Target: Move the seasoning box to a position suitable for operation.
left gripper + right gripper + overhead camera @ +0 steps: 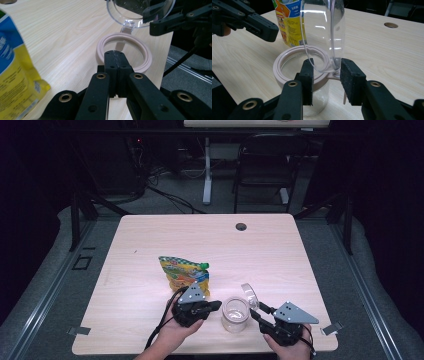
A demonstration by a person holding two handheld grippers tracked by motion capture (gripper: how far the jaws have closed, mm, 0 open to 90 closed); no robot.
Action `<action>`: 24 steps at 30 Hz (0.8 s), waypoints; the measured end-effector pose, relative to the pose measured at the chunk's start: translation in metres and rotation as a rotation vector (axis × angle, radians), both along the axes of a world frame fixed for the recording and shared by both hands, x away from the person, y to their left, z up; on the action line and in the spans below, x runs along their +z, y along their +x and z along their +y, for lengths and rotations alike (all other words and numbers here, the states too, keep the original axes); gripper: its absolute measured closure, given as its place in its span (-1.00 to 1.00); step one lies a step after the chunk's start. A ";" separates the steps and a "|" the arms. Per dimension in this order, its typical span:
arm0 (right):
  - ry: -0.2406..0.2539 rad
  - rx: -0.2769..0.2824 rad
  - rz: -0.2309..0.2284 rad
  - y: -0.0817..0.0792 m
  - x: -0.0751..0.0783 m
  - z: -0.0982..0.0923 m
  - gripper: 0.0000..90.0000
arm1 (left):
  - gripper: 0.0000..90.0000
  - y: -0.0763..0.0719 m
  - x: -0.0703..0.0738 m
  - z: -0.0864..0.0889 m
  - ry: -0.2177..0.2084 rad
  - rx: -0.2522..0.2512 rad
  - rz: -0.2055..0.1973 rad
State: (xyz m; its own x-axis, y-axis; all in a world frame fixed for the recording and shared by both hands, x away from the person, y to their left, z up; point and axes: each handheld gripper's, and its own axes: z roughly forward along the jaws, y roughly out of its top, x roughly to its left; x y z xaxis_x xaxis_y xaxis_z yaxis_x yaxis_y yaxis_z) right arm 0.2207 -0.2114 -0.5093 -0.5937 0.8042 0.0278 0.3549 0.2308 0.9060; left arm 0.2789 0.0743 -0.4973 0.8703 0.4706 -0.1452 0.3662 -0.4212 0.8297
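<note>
One pale wood table (150, 240), dark rm.

Snack bag (184, 272), yellow w/ blue and green print, lies just beyond left gripper, near it. Round cable hole (241, 226) in tabletop (150, 240) well past both grippers. Black folding chair (262, 165) on floor beyond table's far edge.

Wooden table (150, 240), glass jar (235, 315), snack bag (184, 272)
</note>
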 end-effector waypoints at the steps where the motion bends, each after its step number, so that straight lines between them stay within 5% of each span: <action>1: 0.005 0.002 0.001 0.001 0.000 0.000 0.42 | 1.00 0.000 -0.001 0.002 0.001 0.003 0.003; 9: -0.004 -0.004 0.013 0.006 -0.004 0.000 0.44 | 0.98 -0.001 -0.006 0.022 0.006 0.041 0.010; 24: 0.066 -0.033 0.060 0.019 -0.010 -0.008 0.54 | 0.94 -0.006 -0.019 0.087 -0.003 0.172 0.037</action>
